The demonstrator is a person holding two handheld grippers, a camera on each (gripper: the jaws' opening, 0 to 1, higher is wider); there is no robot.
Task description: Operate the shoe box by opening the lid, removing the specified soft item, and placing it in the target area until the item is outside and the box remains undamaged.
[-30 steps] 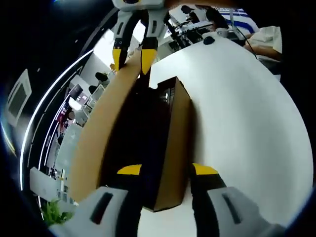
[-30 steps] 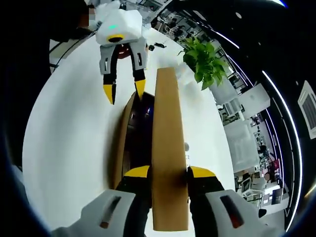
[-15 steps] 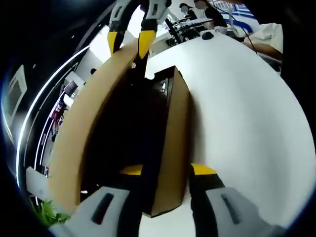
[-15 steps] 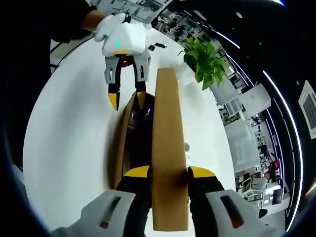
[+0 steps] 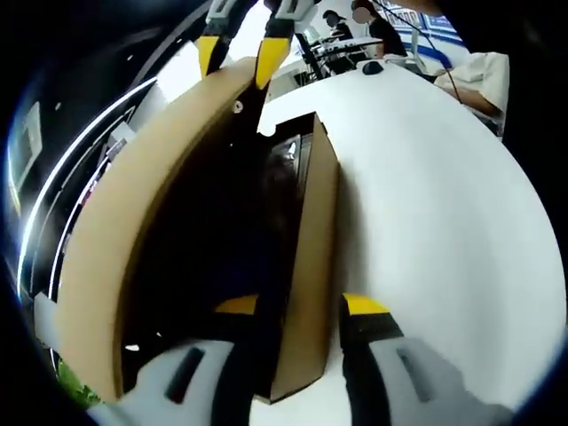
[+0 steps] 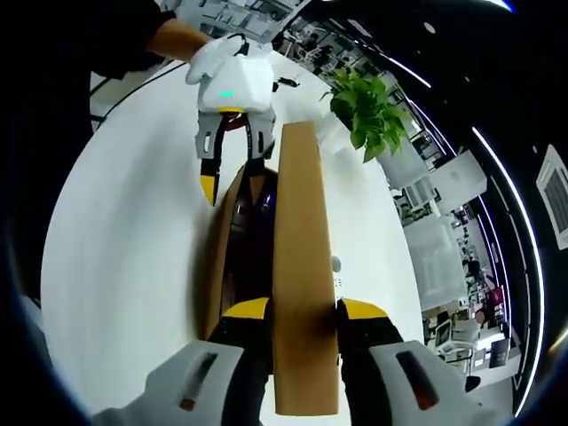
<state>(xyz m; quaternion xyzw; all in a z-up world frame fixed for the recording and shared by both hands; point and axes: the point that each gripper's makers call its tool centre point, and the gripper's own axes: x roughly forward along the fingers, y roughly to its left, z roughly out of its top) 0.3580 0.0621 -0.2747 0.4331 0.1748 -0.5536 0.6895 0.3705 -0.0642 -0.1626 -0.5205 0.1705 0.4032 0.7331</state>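
In the left gripper view, I see the brown cardboard shoe box (image 5: 306,266) standing on the round white surface (image 5: 435,222). My left gripper (image 5: 302,306) has its jaws apart, straddling the near wall of the box: one yellow tip sits inside the dark interior, the other just outside the wall. The brown cardboard lid (image 5: 151,213) is raised to the left of the box, and the right gripper (image 5: 240,62) is clamped on its far edge.

In the right gripper view, the left gripper (image 6: 229,182) reaches into the far end of the shoe box (image 6: 222,257), its jaws spread across the box wall. My right gripper (image 6: 302,308) grips the lid (image 6: 302,266) edge-on between both yellow tips. Something dark lies inside the box; I cannot tell what it is. A green potted plant (image 6: 368,111) stands beyond the lid, to its right.
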